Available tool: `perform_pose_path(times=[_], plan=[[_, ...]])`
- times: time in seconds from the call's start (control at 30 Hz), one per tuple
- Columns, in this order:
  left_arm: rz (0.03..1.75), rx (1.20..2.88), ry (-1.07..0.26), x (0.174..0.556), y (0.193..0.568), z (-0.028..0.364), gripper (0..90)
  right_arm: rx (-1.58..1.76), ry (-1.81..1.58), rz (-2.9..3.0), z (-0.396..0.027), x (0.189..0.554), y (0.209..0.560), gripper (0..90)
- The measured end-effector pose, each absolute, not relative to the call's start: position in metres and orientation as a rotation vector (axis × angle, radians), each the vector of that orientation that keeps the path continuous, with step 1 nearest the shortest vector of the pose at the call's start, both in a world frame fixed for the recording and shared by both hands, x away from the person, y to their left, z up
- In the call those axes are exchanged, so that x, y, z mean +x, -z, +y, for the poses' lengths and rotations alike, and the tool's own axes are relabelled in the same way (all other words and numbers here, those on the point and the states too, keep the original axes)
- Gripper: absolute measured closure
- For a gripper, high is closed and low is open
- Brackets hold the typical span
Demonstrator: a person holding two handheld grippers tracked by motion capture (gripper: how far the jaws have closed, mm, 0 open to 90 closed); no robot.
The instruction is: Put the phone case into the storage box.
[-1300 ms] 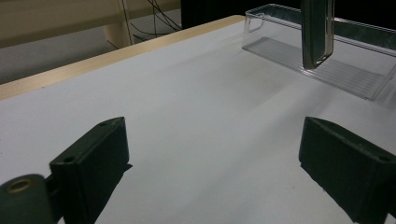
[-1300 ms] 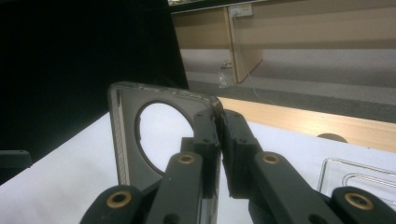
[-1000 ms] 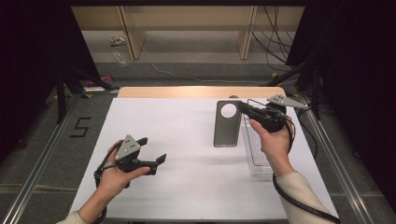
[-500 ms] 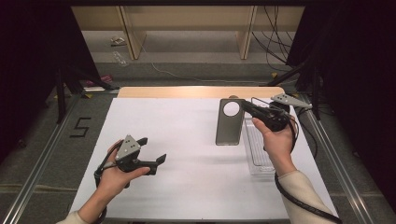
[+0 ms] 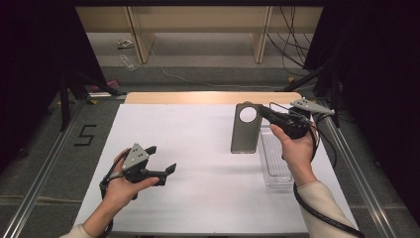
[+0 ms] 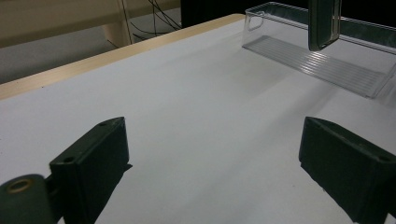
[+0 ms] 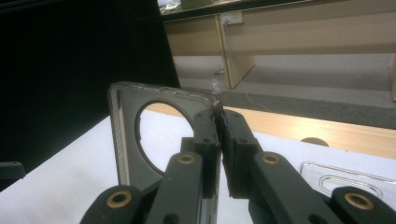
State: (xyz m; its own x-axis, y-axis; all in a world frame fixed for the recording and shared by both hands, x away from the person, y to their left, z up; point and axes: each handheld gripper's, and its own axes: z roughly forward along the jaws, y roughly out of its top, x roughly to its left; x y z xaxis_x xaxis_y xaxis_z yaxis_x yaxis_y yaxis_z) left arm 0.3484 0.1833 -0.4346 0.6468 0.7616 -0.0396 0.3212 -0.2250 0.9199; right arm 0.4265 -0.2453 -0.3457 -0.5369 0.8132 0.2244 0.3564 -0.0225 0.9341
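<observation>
White desk [image 5: 198, 148] lies under both your hands. Your right claw [image 5: 261, 110] is clamped on the top corner of a dark grey phone case with a round camera hole [image 5: 245, 130], lifted beside the clear plastic tray [image 5: 275, 158]. Your left claw [image 5: 161, 159] stands apart, empty.
</observation>
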Motion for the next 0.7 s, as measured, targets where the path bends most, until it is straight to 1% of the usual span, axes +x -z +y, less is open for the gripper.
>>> perform_pose_path(times=[0.7], plan=[[0.868,1.810,-0.520,0.3480,0.4343,0.1833,8.2,1.232,-1.575,1.850,-0.2522,0.4269,0.3433,85.5]])
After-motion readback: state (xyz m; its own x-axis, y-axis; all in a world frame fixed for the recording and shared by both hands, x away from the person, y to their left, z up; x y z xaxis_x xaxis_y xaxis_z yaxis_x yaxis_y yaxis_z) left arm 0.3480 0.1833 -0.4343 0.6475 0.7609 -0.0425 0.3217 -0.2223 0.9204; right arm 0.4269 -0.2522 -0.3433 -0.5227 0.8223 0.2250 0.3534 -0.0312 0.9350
